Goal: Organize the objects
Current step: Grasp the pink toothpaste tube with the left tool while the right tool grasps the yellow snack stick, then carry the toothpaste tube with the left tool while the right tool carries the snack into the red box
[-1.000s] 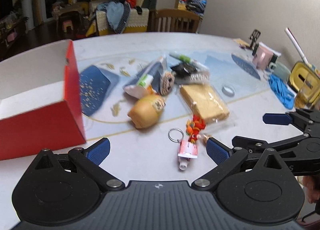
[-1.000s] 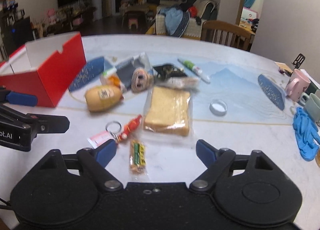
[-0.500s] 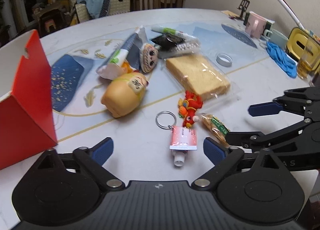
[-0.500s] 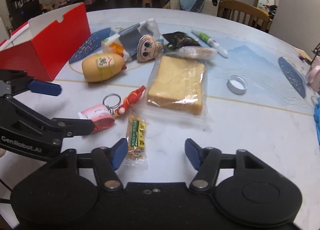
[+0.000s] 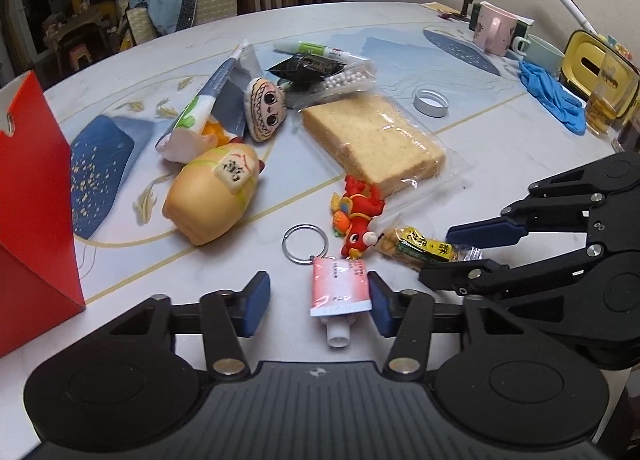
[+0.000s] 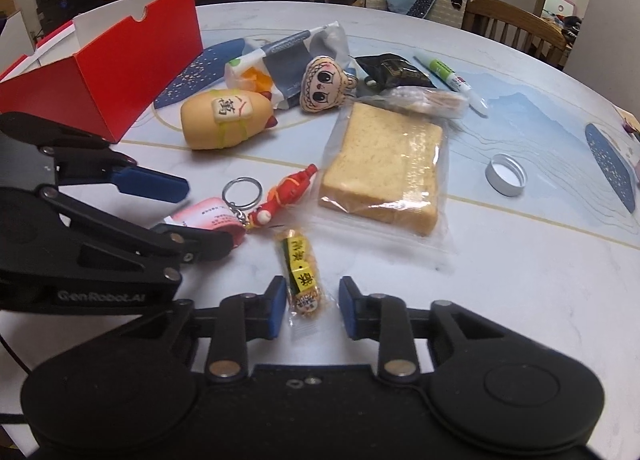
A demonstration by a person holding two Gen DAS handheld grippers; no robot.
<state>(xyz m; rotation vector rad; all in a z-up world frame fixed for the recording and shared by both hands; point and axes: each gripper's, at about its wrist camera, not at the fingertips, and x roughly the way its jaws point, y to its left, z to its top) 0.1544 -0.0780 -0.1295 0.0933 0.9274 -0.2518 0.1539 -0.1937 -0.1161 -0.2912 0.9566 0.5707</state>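
Note:
A pink tube [image 5: 340,286] on a key ring, with a red charm [image 5: 358,211] attached, lies on the white table [image 5: 500,163]. My left gripper [image 5: 318,304] straddles it with its jaws closing. The right pad touches the tube's edge and the left pad stands apart. A small green and yellow snack packet [image 6: 302,272] lies between the fingers of my right gripper [image 6: 312,306]. Those jaws are closing too, with a gap still at the right pad. An open red box [image 6: 120,71] stands at the left.
Bagged bread [image 6: 384,167], a yellow squishy toy [image 6: 224,119], a doll head [image 6: 324,85], a marker [image 5: 316,49] and a bottle cap [image 6: 506,173] lie beyond. Mugs [image 5: 494,29], blue gloves [image 5: 552,99] and a glass [image 5: 608,99] stand at the right edge.
Both grippers came down toward the table and their jaws narrowed, the left one around the pink tube and the right one around the snack packet.

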